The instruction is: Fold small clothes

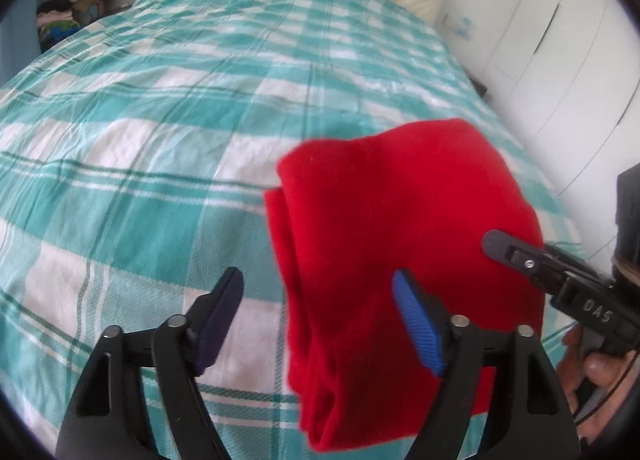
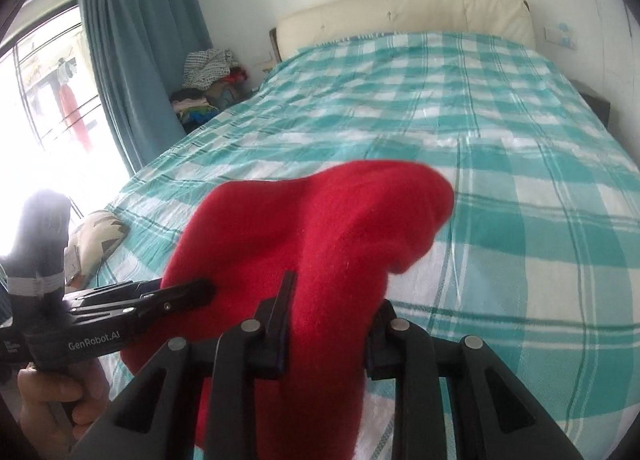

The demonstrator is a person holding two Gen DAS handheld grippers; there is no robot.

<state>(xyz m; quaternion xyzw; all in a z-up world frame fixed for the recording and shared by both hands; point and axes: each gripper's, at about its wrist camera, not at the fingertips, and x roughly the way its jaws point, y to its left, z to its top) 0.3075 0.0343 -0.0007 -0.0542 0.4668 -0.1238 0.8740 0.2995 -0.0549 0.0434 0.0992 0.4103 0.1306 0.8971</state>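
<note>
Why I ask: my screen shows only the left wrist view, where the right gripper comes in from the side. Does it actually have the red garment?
Observer: It looks so. In the right wrist view the right gripper has its fingers closed on a thick fold of the red garment, and cloth fills the gap between them.
Operator: Is there anything else on the bed that I can't see?
Observer: A patterned cushion lies at the edge of the checked bedspread, just beyond the left gripper.
Operator: And past that edge?
Observer: A blue curtain hangs beside a bright window.
</note>
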